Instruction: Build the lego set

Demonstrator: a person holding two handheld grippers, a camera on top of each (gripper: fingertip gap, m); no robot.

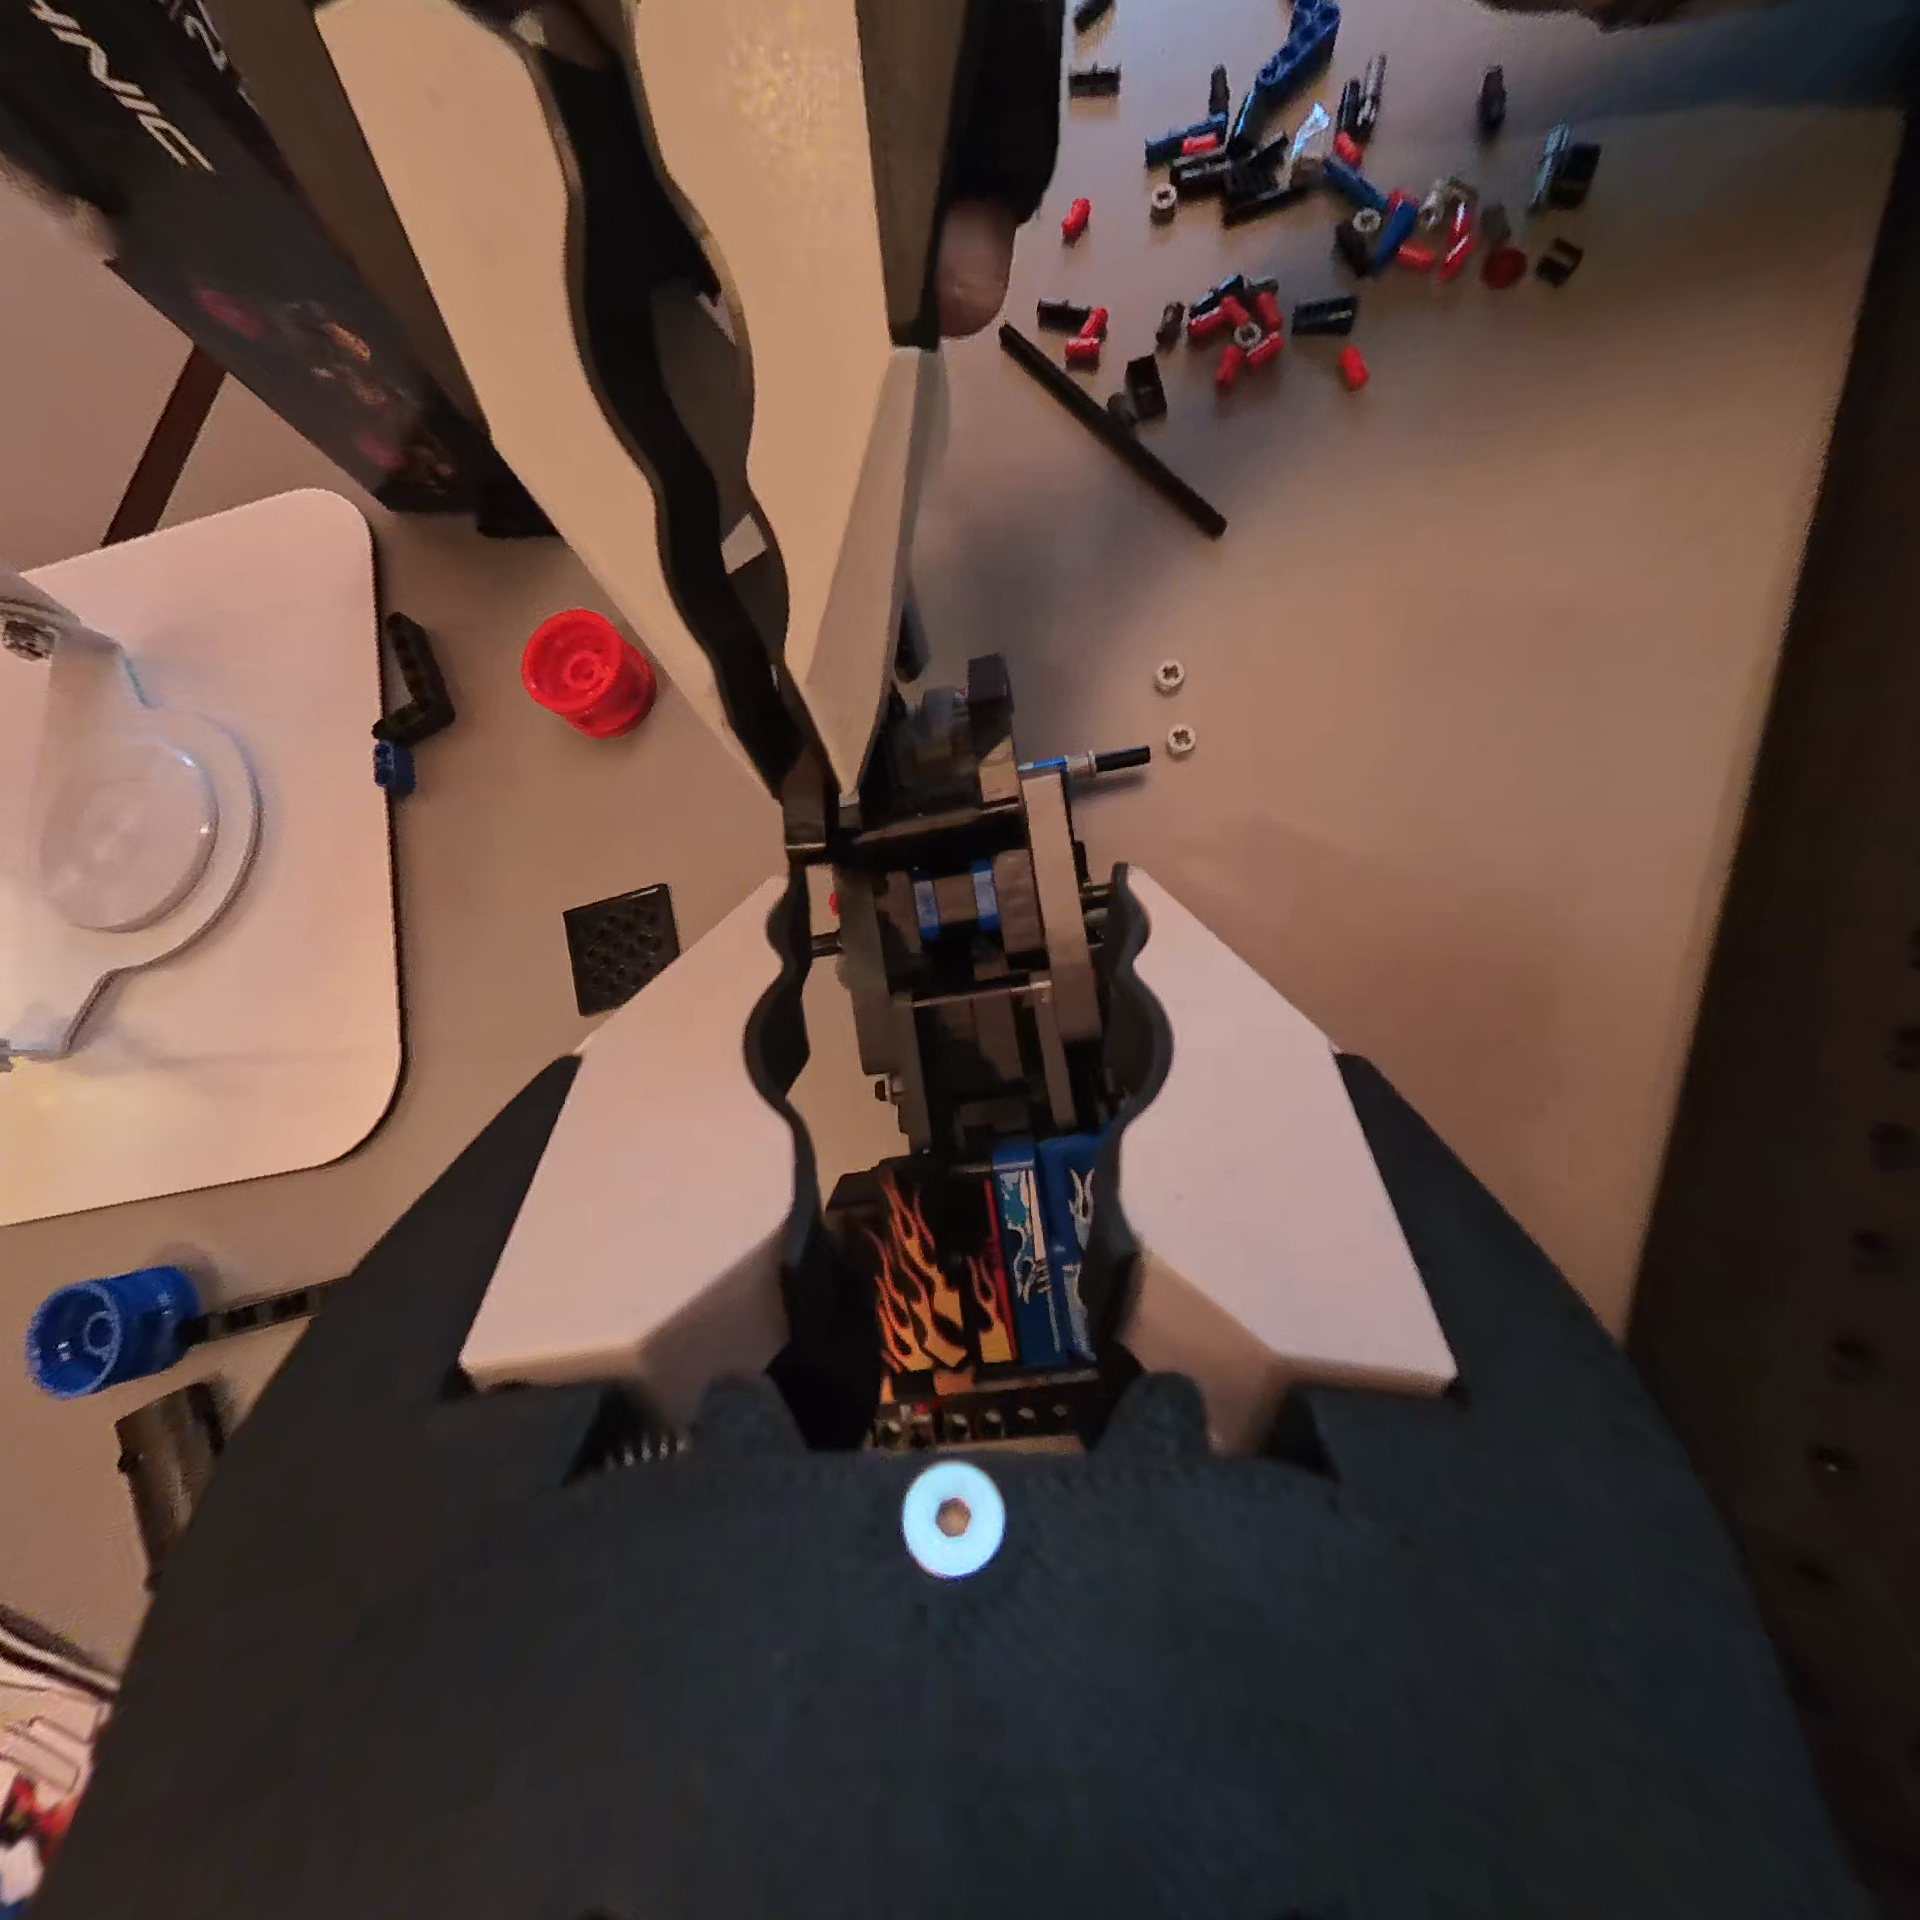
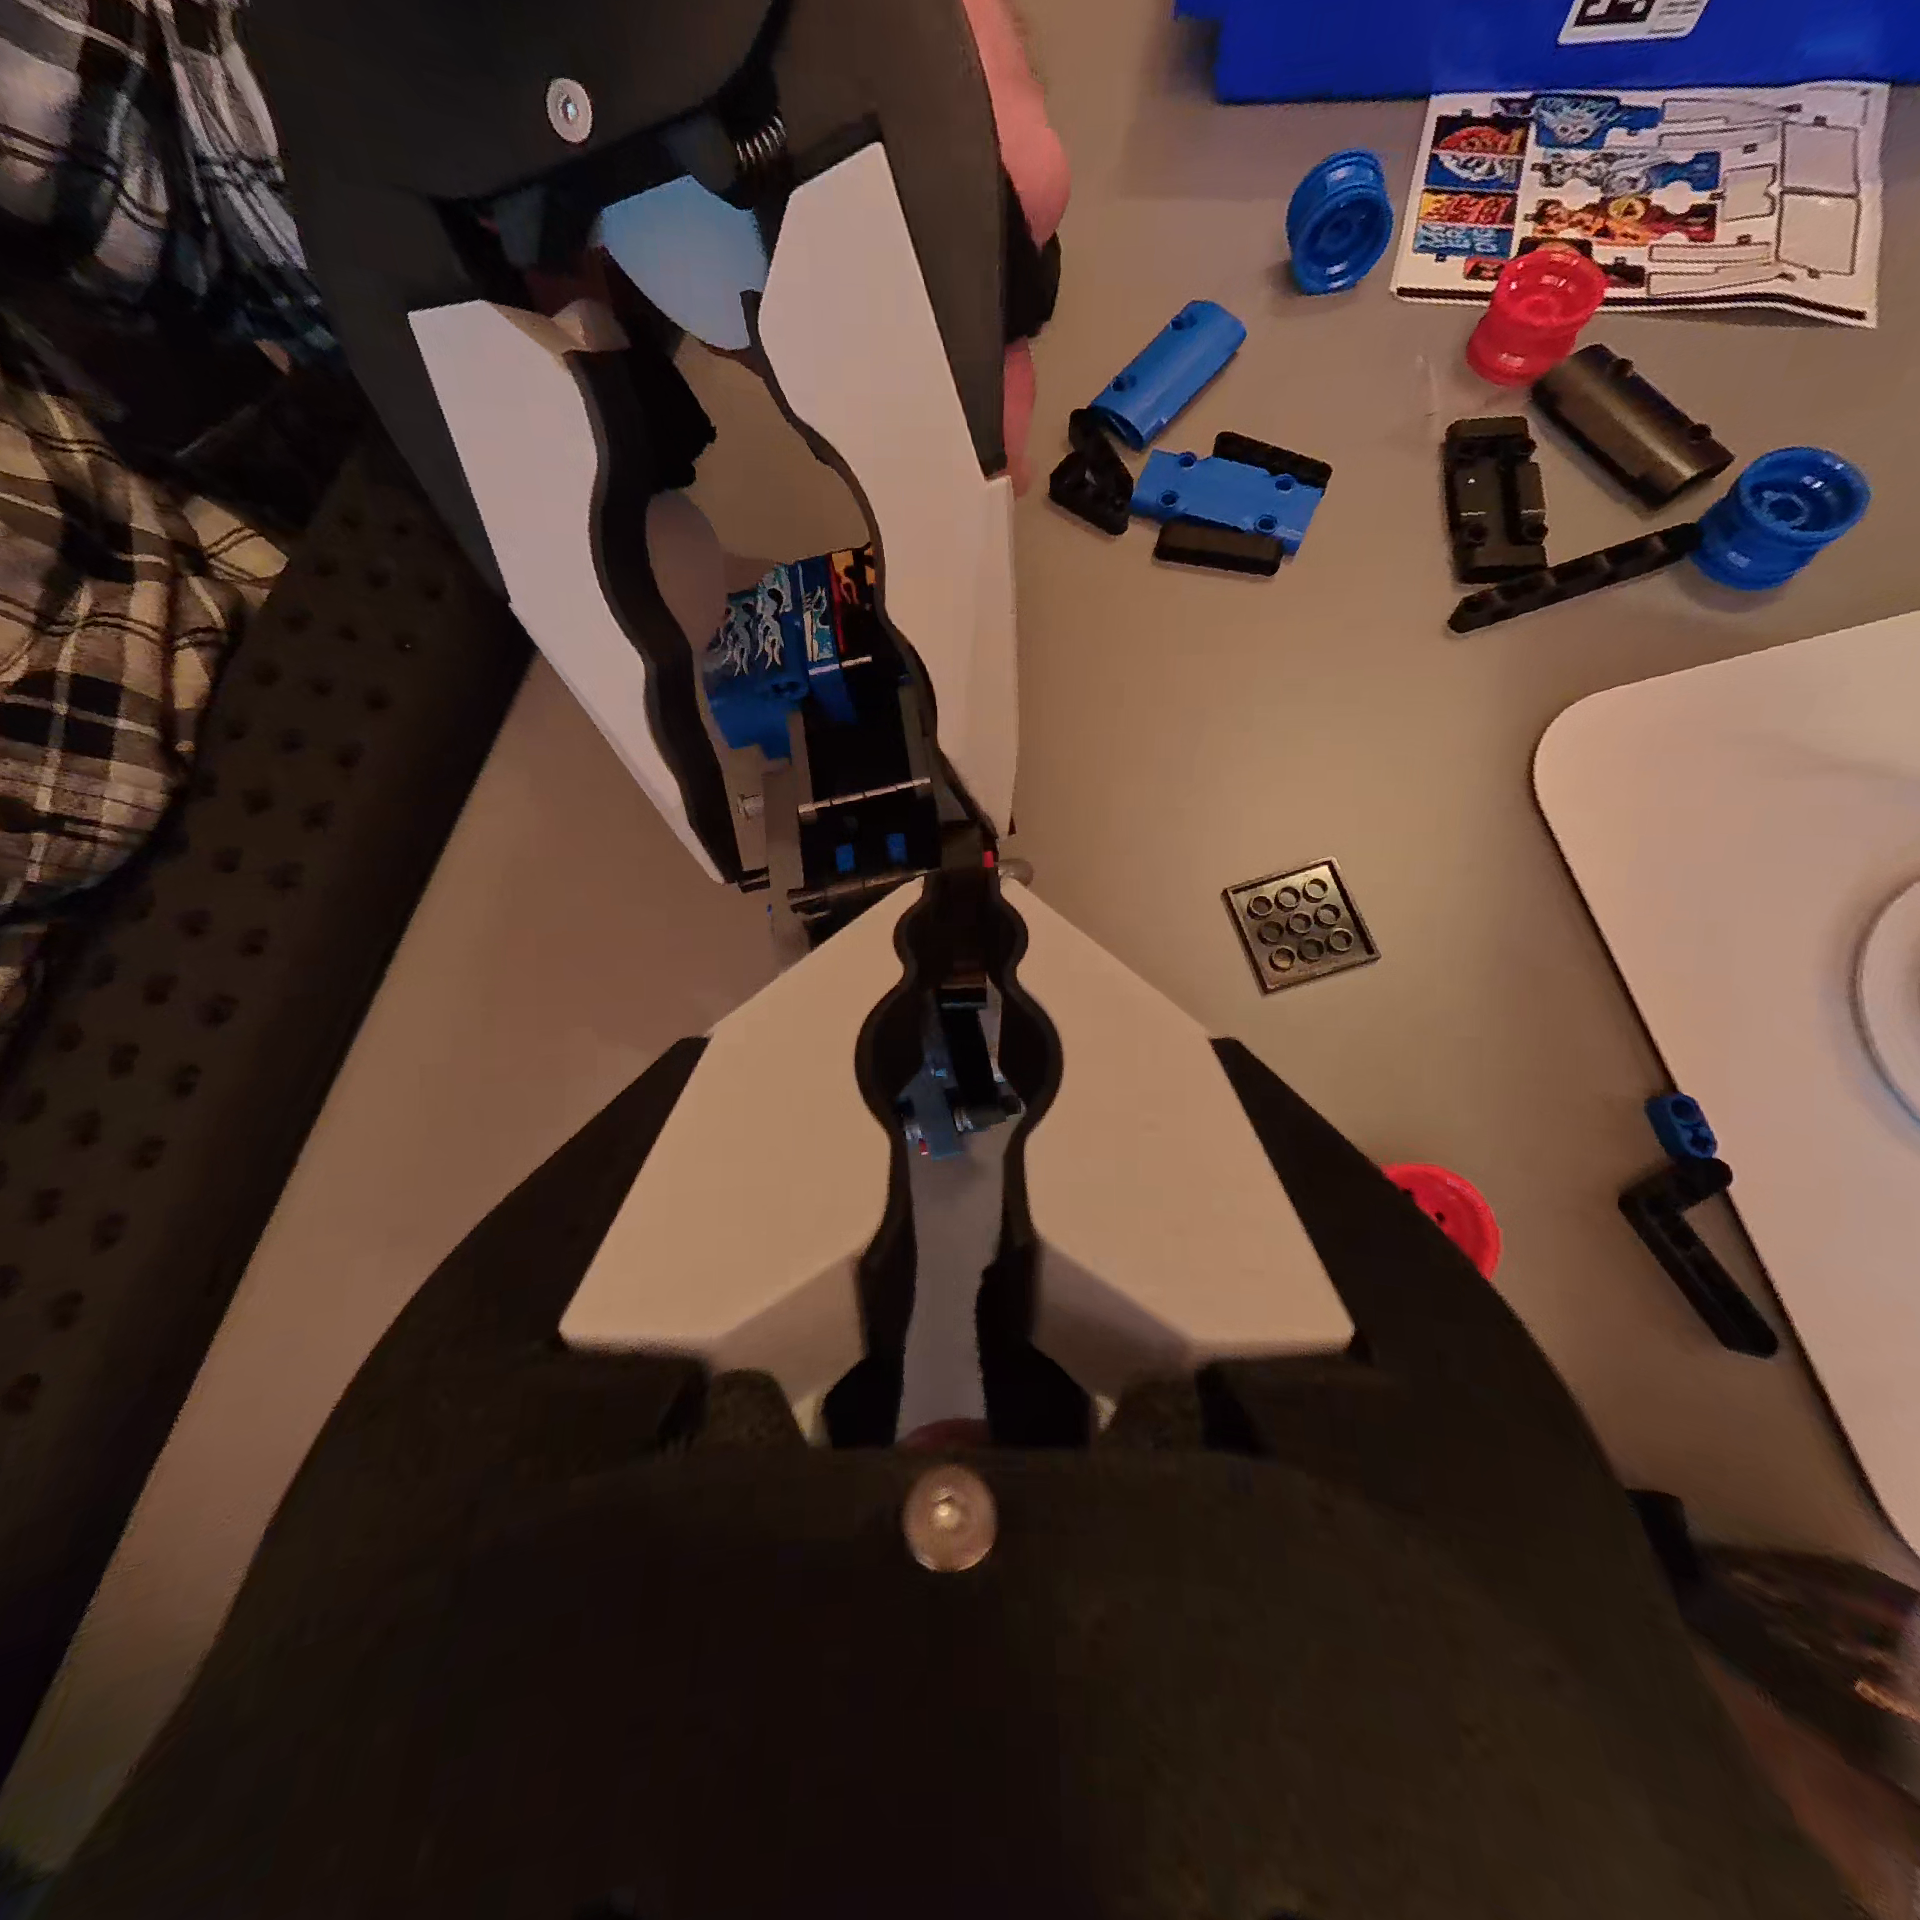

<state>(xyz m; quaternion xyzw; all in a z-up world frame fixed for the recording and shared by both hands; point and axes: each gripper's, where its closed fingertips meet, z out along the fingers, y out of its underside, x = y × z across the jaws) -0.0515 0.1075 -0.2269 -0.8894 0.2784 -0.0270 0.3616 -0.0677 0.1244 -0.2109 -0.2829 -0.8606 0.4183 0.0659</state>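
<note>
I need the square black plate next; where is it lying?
The square black plate lies flat on the table, right of the gripped model in the right wrist view, between the red wheel and the white board.

Dim, warm orange-tinted light, soft shadows, strong fisheye bending and blur toward edges.
</note>
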